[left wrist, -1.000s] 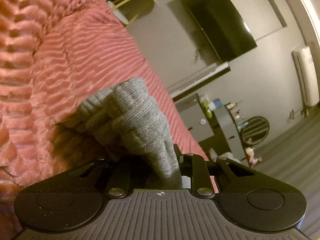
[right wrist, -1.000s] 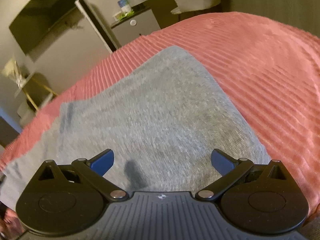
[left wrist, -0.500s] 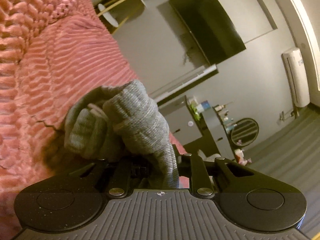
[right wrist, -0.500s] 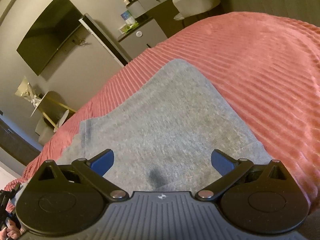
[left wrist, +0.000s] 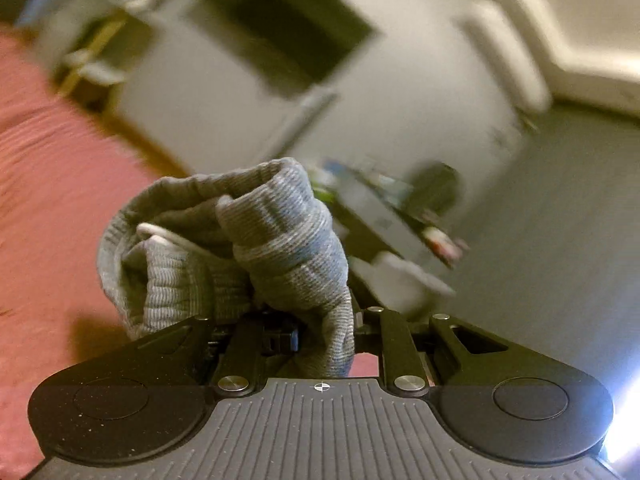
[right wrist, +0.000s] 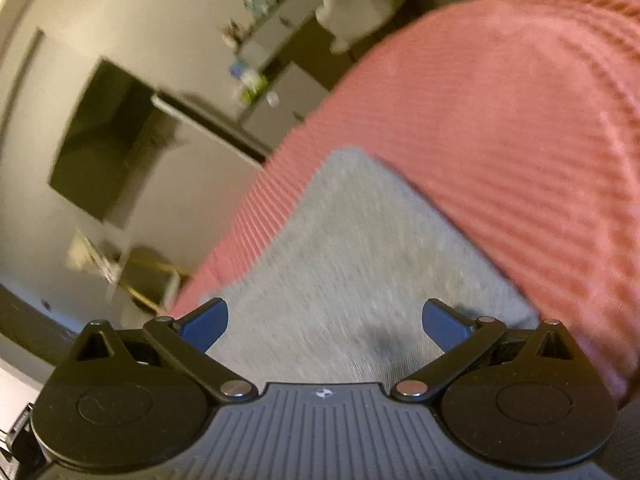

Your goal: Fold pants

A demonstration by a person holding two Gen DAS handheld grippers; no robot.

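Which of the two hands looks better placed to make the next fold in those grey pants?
Left. The left gripper is already clamped on a bunched end of the grey pants; the right gripper is open, holding nothing, above the flat part on the pink bedspread.

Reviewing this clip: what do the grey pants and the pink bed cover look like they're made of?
Grey pants: soft heathered knit, probably cotton-blend jersey; the bunched end in the left hand-held gripper shows fine ribbed rows, matte. Pink bed cover: plush, ridged fabric, possibly fleece or chenille; raised parallel stripes with a slight sheen. Blur leaves the exact fibres open.
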